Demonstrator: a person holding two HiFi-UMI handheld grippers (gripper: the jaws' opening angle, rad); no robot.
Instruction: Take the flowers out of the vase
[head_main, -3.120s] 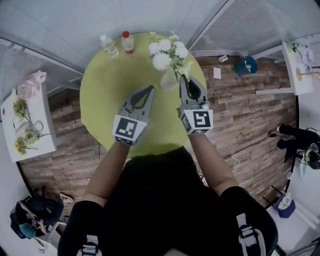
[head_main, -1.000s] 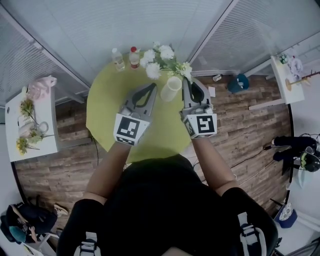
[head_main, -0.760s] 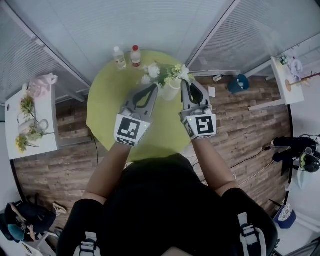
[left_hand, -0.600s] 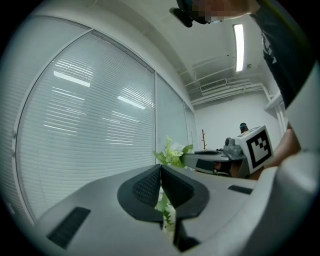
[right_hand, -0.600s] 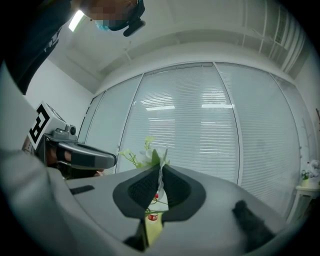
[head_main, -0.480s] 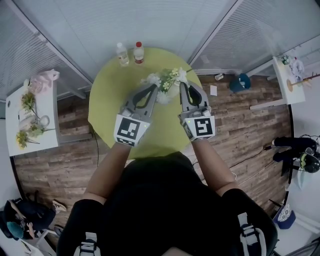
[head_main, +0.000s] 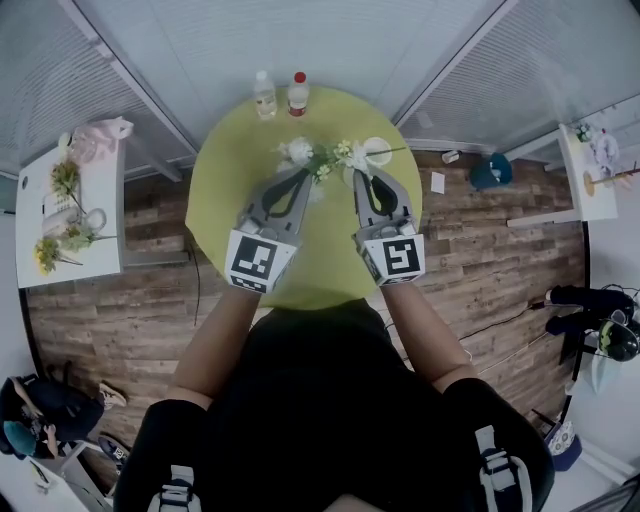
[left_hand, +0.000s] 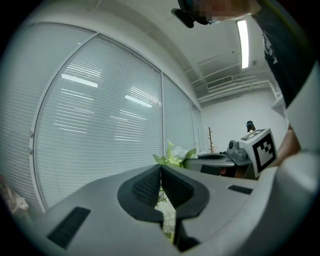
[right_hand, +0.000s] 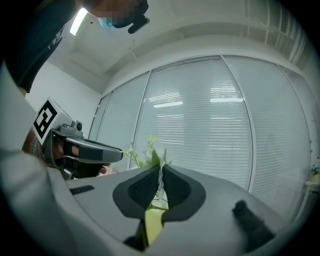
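A bunch of white and pale green flowers (head_main: 322, 155) lies almost level above the round green table (head_main: 235, 200), between my two grippers' tips. The pale vase (head_main: 378, 150) shows as a round rim just right of the blooms, with a thin stem running across it. My left gripper (head_main: 303, 180) is shut, and leaves of the flowers (left_hand: 175, 155) stick out past its tips (left_hand: 161, 167). My right gripper (head_main: 359, 175) is shut on a thin pale strip that looks like the vase's wall (right_hand: 160, 172). Flowers (right_hand: 147, 150) rise just beyond it.
Two small bottles (head_main: 265, 95) (head_main: 297, 92) stand at the table's far edge. A white side table (head_main: 85, 240) with more flowers is at the left, another white table (head_main: 585, 165) at the right. Window blinds run behind, with wooden floor all around.
Both grippers moved down and toward the person. The flowers swung from upright to nearly level and now sit between the tips. The vase shifted to the right of the blooms.
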